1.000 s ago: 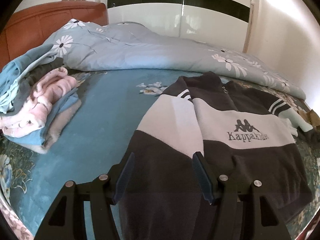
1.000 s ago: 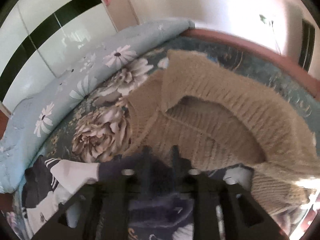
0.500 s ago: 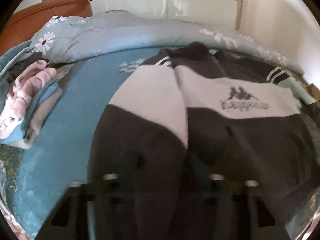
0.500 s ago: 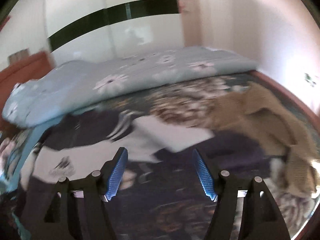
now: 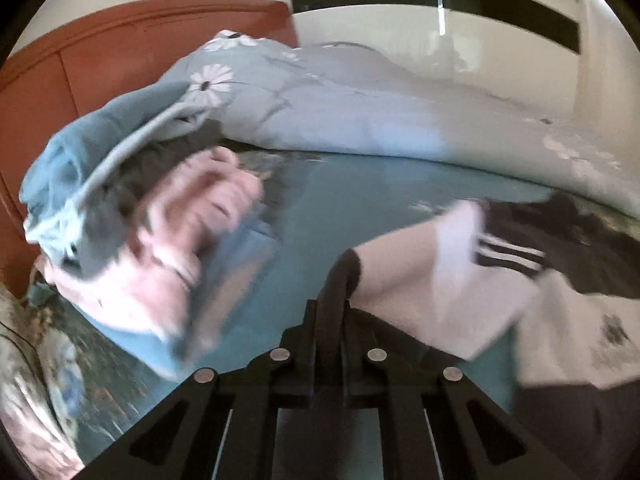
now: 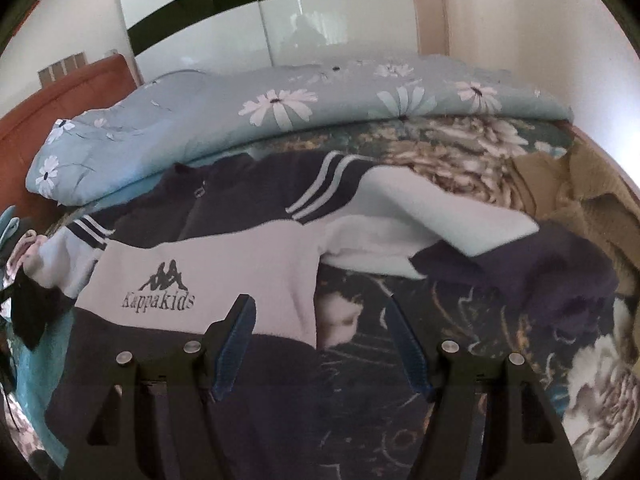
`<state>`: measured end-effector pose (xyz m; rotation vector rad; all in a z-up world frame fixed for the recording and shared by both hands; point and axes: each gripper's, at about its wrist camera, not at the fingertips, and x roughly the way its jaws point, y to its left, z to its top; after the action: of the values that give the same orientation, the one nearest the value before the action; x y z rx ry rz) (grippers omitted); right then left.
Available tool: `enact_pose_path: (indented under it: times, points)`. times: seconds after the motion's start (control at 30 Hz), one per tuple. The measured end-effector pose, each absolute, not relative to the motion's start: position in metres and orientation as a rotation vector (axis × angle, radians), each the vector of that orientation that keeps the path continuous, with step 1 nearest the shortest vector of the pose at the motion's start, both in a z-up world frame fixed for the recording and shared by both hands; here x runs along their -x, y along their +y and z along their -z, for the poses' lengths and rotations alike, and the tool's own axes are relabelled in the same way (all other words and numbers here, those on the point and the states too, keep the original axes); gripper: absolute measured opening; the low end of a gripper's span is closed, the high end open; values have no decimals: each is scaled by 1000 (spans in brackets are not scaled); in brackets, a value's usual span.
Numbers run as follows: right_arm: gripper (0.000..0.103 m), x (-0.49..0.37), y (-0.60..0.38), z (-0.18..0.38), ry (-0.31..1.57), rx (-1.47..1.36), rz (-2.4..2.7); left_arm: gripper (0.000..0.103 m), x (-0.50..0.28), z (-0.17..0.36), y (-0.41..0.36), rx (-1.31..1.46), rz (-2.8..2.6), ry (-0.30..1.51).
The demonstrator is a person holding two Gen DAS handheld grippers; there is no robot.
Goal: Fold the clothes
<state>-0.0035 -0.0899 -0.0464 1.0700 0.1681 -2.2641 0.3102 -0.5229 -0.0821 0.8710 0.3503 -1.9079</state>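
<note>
Left wrist view: left gripper (image 5: 334,312) angled down at the bed (image 5: 360,208); jaws closing, pinched on the dark cuff (image 5: 346,276) of the jacket (image 5: 560,320).
Sleeve: white sleeve (image 5: 420,280) runs from the jaws up and right to the jacket body; long axis slants that way.
Blur: heavy; pile (image 5: 160,240) of pink and blue clothes left of the jaws is smeared, pieces cannot be told apart.
Right wrist view: right gripper (image 6: 320,344) angled down; jaws apart, nothing between the blue pads (image 6: 236,344).
Jacket position: flat on the bed, ahead and left of the right jaws; collar points away toward the quilt (image 6: 280,108); long axis runs from the jaws to the collar.
Other sleeve: lies out to the right, ahead of the jaws, dark cuff end (image 6: 540,272) crumpled.
Cut off: jacket hem hidden under the right gripper body; tan sweater (image 6: 580,200) cropped at far right.
</note>
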Motion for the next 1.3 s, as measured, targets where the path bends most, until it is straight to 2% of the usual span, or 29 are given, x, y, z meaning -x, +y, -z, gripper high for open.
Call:
enact_pose_path:
  times: [0.17, 0.33, 0.4, 0.47, 0.53, 0.63, 0.8, 0.9, 1.1, 1.3]
  points:
    - [69, 5, -91, 57, 198, -1124, 2270, 9, -304, 100, -563, -938, 1852, 382]
    - [69, 3, -85, 62, 188, -1160, 2267, 15, -301, 99, -552, -935, 1948, 448]
    - [69, -2, -80, 62, 184, -1159, 2256, 27, -309, 89, -534, -907, 2007, 474]
    - [69, -8, -73, 63, 198, -1152, 2244, 45, -319, 80, -511, -876, 2071, 493]
    - [69, -17, -61, 64, 212, -1145, 2229, 54, -329, 72, -484, -858, 2136, 497]
    - [69, -35, -37, 67, 228, -1138, 2209, 60, -339, 70, -445, -857, 2209, 472]
    - [69, -75, 7, 72, 227, -1156, 2114, 61, -345, 81, -380, -920, 2287, 397]
    - [69, -101, 23, 75, 262, -1143, 2079, 61, -347, 90, -363, -934, 2301, 449]
    - [69, -127, 20, 92, 287, -1126, 2035, 61, -354, 103, -337, -955, 2317, 528]
    - [69, -137, 8, 102, 368, -1094, 2145, 61, -360, 107, -306, -1014, 2357, 449]
